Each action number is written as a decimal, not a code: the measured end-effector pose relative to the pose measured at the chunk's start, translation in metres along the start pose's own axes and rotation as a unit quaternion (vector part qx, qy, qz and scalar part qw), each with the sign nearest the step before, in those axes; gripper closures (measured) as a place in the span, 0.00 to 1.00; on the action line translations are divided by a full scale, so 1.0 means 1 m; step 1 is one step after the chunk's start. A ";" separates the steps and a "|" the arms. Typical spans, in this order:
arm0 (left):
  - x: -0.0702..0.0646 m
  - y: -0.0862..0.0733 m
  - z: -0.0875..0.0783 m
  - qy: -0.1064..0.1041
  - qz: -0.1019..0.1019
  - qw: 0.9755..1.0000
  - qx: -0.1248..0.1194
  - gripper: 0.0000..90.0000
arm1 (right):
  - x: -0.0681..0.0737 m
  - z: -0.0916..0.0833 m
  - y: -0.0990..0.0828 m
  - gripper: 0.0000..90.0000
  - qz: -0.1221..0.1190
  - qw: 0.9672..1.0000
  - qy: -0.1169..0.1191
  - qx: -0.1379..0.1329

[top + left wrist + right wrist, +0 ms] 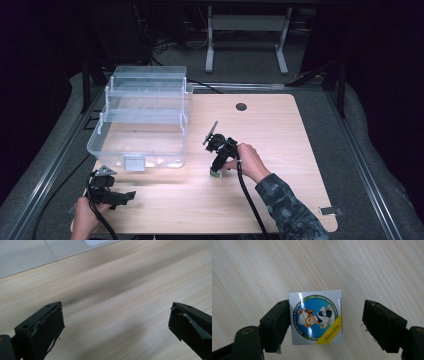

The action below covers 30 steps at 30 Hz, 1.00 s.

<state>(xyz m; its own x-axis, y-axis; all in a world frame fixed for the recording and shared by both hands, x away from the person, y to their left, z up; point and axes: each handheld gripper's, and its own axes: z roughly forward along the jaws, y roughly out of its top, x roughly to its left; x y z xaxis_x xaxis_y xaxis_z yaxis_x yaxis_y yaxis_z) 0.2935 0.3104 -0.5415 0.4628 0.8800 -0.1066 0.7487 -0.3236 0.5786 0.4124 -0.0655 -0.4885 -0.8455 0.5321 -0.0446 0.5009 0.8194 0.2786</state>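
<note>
Setting: dark room, pale wood-grain table (280,150) under a pool of light, grey padded floor around it.
Clear bin: see-through plastic box (142,117) with tiered trays swung open, standing at the table's far-left part; rigid, glossy, straight-walled, with a small latch on its near wall. Judged to stand open so that things can be dropped in.
Left gripper: (116,196) lies low at the near-left corner in the person's left hand (85,215), well apart from the bin. Its own view shows the two black jaws wide apart with bare wood between them, so it looks parked, waiting.
Left pads: matte black rubber, scuffed and fraying at the edges.
Small box: (316,317) square carton lying flat on the wood near mid-table, printed face up; glossy white card with a round blue-and-green nurse emblem and a yellow corner.
Right gripper: (325,325) pointed down over the small box, jaws straddling it. One jaw touches or nearly touches the carton's edge; the other stands clear with wood showing between, so no clamp yet.
Why so: straddling the flat sides suits a pinch across the carton's width.
</note>
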 end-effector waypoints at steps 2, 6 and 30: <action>0.000 0.000 0.000 0.001 0.001 1.000 0.003 0.00 | 0.000 0.001 0.000 0.33 0.002 1.000 0.000 0.003; 0.000 0.000 0.000 0.002 0.002 1.000 0.004 0.00 | 0.001 0.003 0.001 0.48 0.000 1.000 0.001 -0.001; -0.001 0.000 0.001 0.006 0.009 1.000 0.010 0.00 | 0.001 -0.036 -0.029 0.52 0.023 0.999 -0.027 -0.037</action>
<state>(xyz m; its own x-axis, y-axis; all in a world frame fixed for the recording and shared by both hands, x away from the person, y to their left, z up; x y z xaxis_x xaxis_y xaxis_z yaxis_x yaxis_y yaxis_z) 0.2937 0.3096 -0.5422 0.4700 0.8784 -0.0872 0.7500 -0.3453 0.5642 0.3901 -0.0965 -0.4625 -0.8101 0.5805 -0.0820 0.5217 0.7776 0.3509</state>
